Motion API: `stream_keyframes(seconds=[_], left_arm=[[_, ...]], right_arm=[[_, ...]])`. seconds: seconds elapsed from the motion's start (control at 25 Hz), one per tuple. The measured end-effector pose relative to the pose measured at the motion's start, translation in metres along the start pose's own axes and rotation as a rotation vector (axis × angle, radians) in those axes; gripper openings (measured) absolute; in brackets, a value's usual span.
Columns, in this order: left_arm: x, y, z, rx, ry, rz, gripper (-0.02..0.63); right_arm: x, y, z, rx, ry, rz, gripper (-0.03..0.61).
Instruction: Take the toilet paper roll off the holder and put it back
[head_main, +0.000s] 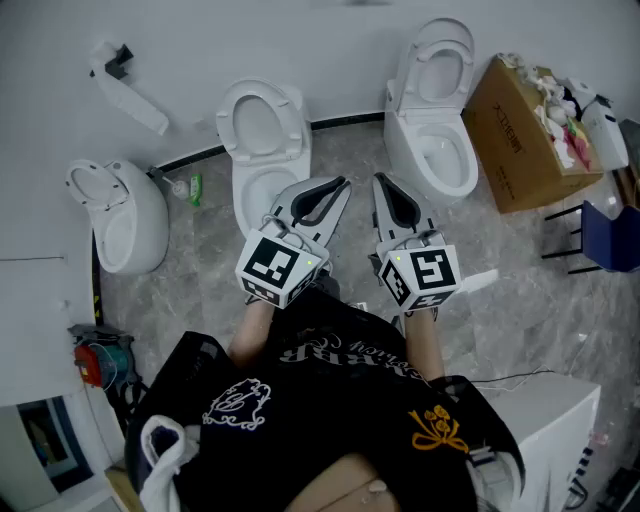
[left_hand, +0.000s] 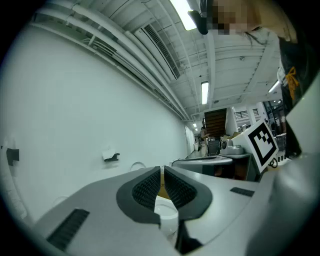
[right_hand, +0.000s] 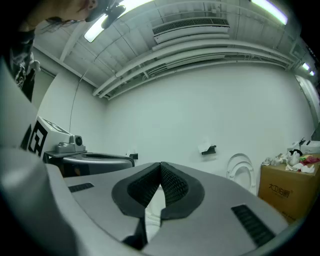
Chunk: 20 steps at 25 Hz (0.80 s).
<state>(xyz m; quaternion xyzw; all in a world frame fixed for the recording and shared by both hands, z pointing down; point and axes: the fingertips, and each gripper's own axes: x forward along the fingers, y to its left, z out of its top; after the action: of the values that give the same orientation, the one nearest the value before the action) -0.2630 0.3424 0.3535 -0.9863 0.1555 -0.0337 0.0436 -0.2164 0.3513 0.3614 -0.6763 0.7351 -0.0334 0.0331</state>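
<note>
Grey floor (head_main: 348, 150) open between toilets (head_main: 262, 135) (head_main: 432, 120) | left gripper (head_main: 338, 185) closed, empty | right gripper (head_main: 381, 181) closed, empty

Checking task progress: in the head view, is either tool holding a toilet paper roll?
No, the left tool and the right tool are both shut with nothing between them.

open floor (head_main: 350, 165) lies between middle toilet (head_main: 262, 140) and right toilet (head_main: 435, 115).
</note>
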Motion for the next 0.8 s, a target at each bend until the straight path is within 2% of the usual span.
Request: stream_keyframes(seconds=[0.8], left_arm=[[0.017,-0.005,-0.011,-0.006,0.040,0.017,0.037]], right_arm=[[0.002,-0.020,-0.013,0.027,-0.004,-0.014,0.017]])
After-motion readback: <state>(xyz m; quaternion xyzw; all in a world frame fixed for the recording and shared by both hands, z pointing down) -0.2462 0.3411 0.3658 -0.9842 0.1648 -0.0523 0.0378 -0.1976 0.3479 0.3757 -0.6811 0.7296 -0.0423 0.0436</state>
